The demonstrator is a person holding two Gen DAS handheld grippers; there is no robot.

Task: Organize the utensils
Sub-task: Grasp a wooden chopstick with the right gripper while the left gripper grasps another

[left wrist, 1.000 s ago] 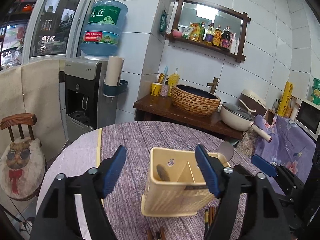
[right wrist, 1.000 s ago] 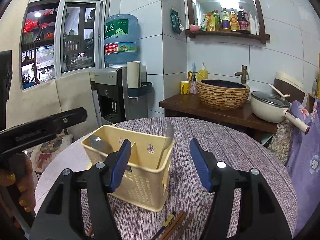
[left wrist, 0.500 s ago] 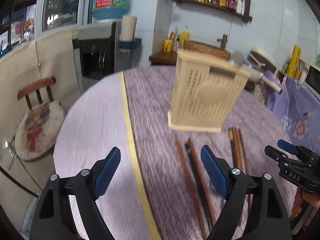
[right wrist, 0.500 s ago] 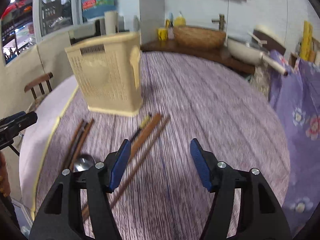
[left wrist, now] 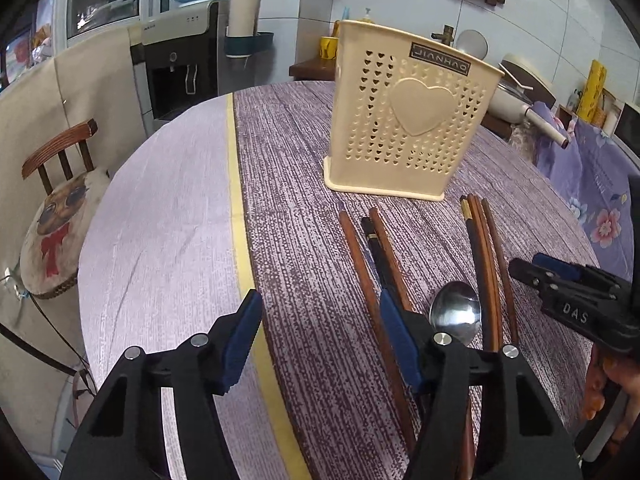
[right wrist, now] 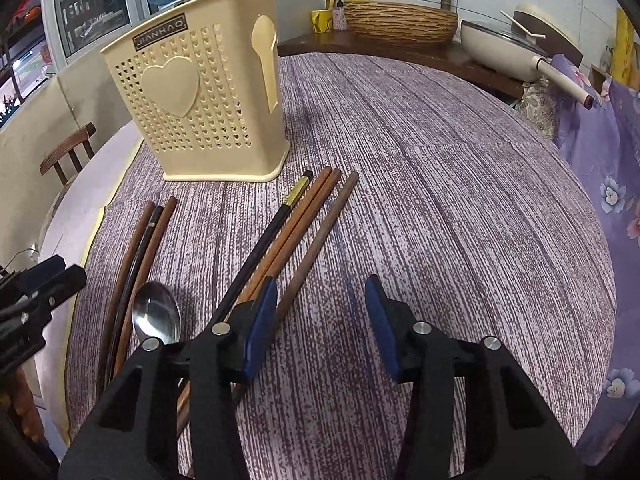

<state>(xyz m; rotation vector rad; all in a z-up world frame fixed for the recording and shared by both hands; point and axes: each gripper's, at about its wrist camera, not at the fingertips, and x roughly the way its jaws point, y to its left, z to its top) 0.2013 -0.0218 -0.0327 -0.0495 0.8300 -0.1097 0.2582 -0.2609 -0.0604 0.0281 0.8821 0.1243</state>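
A cream utensil holder (left wrist: pixel 412 116) (right wrist: pixel 204 108) with heart holes stands upright on the round table; a spoon bowl (left wrist: pixel 472 46) sticks up behind its rim. In front of it lie two bunches of chopsticks (left wrist: pixel 374 264) (right wrist: pixel 288 232) and a metal spoon (left wrist: pixel 456 314) (right wrist: pixel 156 314) between them. My left gripper (left wrist: pixel 320 312) hovers low over the cloth just left of the left bunch, jaws closing with nothing between them. My right gripper (right wrist: pixel 320 300) hangs just right of the right bunch, jaws also closing on nothing.
A purple striped cloth (right wrist: pixel 440 184) covers the table, with a yellow band (left wrist: pixel 240 216) on its left. A chair with a cat cushion (left wrist: pixel 60 216) stands left. A water dispenser (left wrist: pixel 180 64), a counter with a woven basin (right wrist: pixel 400 20) and a pan (right wrist: pixel 504 52) lie behind.
Both grippers came down from above the holder and tipped toward the table, so the chopsticks and spoon came into view. Both pairs of jaws have narrowed.
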